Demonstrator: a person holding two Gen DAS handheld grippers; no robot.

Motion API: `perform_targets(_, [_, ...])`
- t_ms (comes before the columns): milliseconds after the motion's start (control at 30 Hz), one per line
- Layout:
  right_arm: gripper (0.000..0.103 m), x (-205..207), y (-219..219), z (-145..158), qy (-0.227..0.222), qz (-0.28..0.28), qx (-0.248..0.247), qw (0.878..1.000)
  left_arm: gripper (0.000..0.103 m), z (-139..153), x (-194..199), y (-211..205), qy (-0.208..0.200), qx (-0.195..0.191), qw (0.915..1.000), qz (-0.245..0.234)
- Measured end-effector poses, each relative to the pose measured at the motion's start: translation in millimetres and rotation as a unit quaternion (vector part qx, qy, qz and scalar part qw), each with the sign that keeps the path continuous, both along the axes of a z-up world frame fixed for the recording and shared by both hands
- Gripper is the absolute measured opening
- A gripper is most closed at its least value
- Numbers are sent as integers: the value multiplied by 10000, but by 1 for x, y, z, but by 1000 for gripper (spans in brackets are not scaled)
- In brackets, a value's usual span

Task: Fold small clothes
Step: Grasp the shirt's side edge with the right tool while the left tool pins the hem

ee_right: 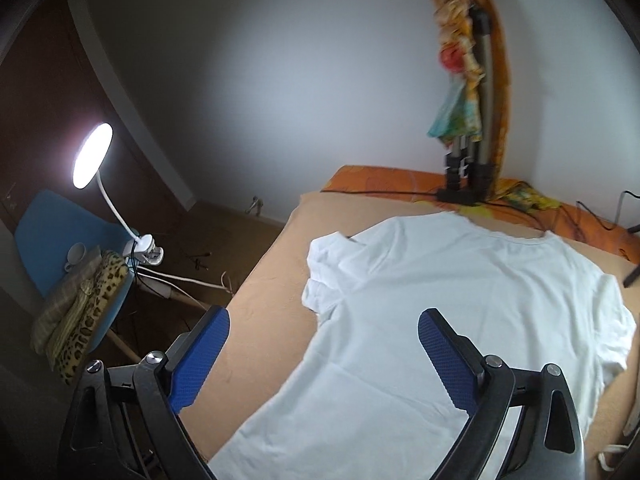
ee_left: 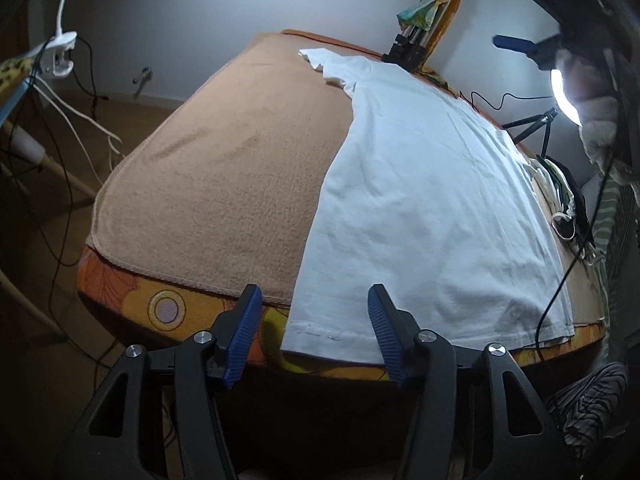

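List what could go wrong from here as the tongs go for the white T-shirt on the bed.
1. The left tongs straddle the white T-shirt at its hem corner, over the bed's edge; they may pinch only one layer, or catch the tan blanket too.
2. The left sleeve lies bunched, so a fold could trap wrinkles.
3. A black cable crosses the shirt's right side and may snag on a lift.

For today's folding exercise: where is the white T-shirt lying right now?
The white T-shirt lies spread flat on the tan blanket, along its right side in the left wrist view, its hem at the near edge and its collar toward the far wall.
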State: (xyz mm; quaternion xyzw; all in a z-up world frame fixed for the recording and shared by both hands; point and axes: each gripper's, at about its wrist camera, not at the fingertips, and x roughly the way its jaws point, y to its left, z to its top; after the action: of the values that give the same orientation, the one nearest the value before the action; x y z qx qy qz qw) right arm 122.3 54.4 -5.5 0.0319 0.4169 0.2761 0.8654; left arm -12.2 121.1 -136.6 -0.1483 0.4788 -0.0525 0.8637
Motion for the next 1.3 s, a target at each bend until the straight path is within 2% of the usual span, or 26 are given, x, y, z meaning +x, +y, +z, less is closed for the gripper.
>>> perform_targets(33, [97,4,8,-3,37,51,-20,10000,46,-1,-1,0,24,-18,10000,-5])
perform_targets(200, [97,31,39,-23,191,143,-138,9996,45,-8,0,1,86,-49,9999,-48])
perform_targets(267, [96,42,49,-32,245,151,-192,9994,40,-8,1,1,90,-103,9999,-73])
perform_targets(367, [90,56,65,-45,300,208,-340,9988,38,-8,2,4,93,-303,9995,-51])
perform_targets(500, [88,77,87,-64,379,269,-528,9975,35,-8,6,3,80,-352,9993,-92])
perform_targets(633, [84,98,106,-85,620,290,-462,9966,14,-10,11,8,78,-620,9980,-42])
perform_targets(767, [81,113,128,-109,745,383,-664,9943,7,-11,14,12,35,-1009,9949,-52])
perform_targets(833, [77,120,138,-119,769,432,-818,9927,6,-11,15,10,5,-1059,9943,-77])
perform_targets(967, [75,134,150,-135,796,408,-984,9911,4,-9,16,8,-38,-1194,9928,-117])
perform_targets(1033, [69,141,153,-141,815,357,-1078,9902,4,-8,16,7,-41,-1271,9918,-127])
perform_targets(1200, [66,150,160,-148,763,380,-1296,9879,4,-6,18,4,-73,-1373,9904,-173])
perform_targets(1300, [60,152,169,-149,635,479,-1558,9846,3,-4,19,1,-97,-1360,9904,-221])
